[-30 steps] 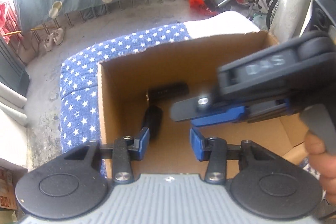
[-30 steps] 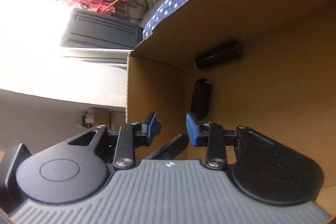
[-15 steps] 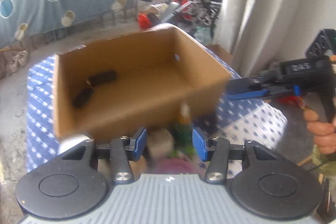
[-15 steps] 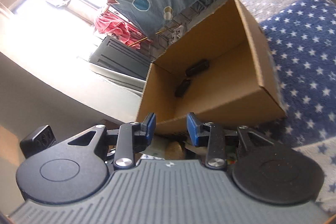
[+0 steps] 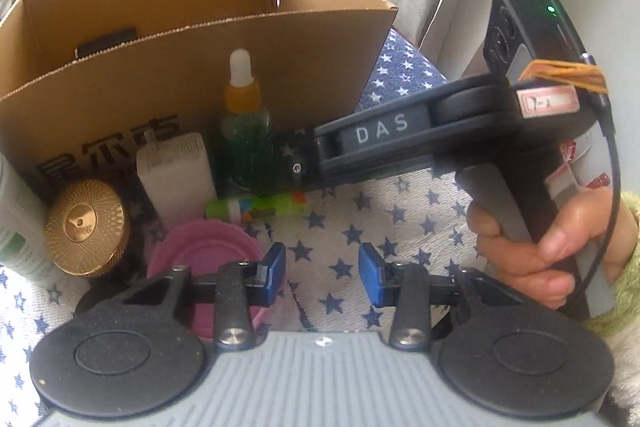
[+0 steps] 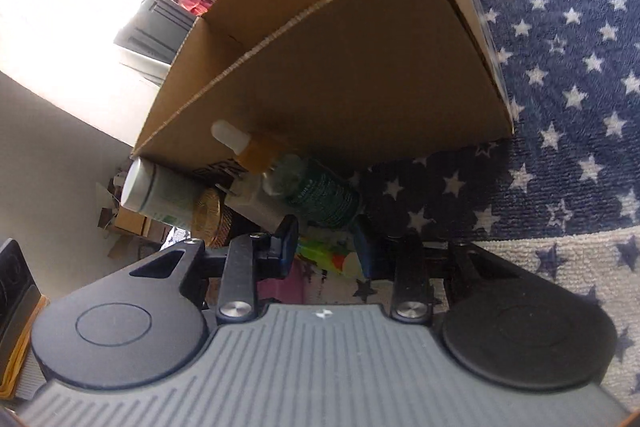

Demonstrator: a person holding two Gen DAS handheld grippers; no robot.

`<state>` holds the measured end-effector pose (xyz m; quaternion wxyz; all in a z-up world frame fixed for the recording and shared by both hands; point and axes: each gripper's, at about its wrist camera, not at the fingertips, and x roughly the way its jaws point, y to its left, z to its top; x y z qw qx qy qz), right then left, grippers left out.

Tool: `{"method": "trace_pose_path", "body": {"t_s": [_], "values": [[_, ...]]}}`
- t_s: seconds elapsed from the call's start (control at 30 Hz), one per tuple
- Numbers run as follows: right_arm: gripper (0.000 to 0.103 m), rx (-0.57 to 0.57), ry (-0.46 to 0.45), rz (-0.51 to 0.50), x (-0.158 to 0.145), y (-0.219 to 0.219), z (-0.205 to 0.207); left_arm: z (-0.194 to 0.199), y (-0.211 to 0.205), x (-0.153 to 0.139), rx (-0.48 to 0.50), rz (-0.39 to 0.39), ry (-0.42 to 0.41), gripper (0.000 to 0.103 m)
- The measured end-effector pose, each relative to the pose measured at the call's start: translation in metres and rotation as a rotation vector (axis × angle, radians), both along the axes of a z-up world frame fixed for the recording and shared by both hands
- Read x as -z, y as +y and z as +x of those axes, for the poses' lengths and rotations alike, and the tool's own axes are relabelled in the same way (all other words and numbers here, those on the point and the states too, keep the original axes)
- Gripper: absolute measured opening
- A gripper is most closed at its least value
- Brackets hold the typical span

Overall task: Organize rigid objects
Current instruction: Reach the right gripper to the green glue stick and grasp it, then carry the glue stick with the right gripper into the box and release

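- A cardboard box [image 5: 192,39] stands on a star-patterned cloth [image 5: 360,227]; a dark object [image 5: 106,42] is seen inside it, low against the far wall.
- Still outside, in a tight cluster against the box's near wall, are a green dropper bottle [image 5: 244,131], a white charger plug [image 5: 174,171], a gold ribbed lid [image 5: 86,227], a pink round lid [image 5: 208,259], a white tube [image 5: 16,223] and a green lighter-like item [image 5: 256,209] (its exact kind cannot be told).
- The right tongs [image 6: 326,253] are held apart and are lowered around the green item, which lies between the blue pads; no contact is seen.
- The left tongs [image 5: 322,275] are also apart and hold nothing, hovering over bare cloth just beside the pink lid.
- The step in hand is judged to be a pick of the green item by the right tongs.
- To do it well, the pads should be squared across the item's narrow width and brought down to the cloth before closing, since it lies flat and low.
- The dropper bottle stands just behind (and is top-heavy), so a straight lift is advised before any swing toward the box.
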<state>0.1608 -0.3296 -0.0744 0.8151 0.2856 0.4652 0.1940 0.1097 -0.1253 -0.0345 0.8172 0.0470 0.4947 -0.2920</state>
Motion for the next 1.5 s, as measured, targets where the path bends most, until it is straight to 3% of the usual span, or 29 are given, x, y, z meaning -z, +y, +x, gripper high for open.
{"method": "trace_pose_path", "body": {"t_s": [0.1,0.2,0.47,0.6,0.7,0.83,1.13,1.2,1.33,1.5], "values": [[0.029,-0.020,-0.001,0.024,0.000,0.002,-0.008,0.000,0.002,0.002,0.004,0.002,0.012,0.040],[0.029,-0.065,0.072,0.123,0.000,0.001,-0.021,-0.001,0.003,0.004,0.013,0.007,0.033,0.040],[0.029,-0.049,0.048,0.078,-0.007,0.004,-0.023,-0.001,0.003,0.005,-0.017,0.013,0.051,0.039],[0.023,-0.056,0.070,0.060,0.001,0.010,-0.012,0.003,-0.003,0.008,-0.043,0.012,0.052,0.038],[0.016,-0.037,0.064,0.068,0.000,0.009,-0.016,0.000,-0.008,0.008,-0.019,0.010,0.047,0.038],[0.015,-0.010,0.066,0.055,-0.001,0.003,-0.033,-0.009,-0.016,0.011,0.036,0.015,0.053,0.038],[0.014,0.050,0.118,0.129,0.014,-0.013,-0.066,-0.019,-0.022,0.019,0.066,0.042,0.034,0.038],[0.015,0.062,0.123,0.145,0.016,-0.013,-0.066,-0.018,-0.022,0.019,0.054,0.049,0.025,0.030],[0.015,0.080,0.119,0.141,0.011,-0.012,-0.071,-0.022,-0.011,0.010,0.060,0.021,0.021,0.028],[0.015,0.079,0.068,0.111,-0.021,0.001,-0.081,-0.030,0.004,-0.023,0.050,-0.007,-0.069,0.028]]}}
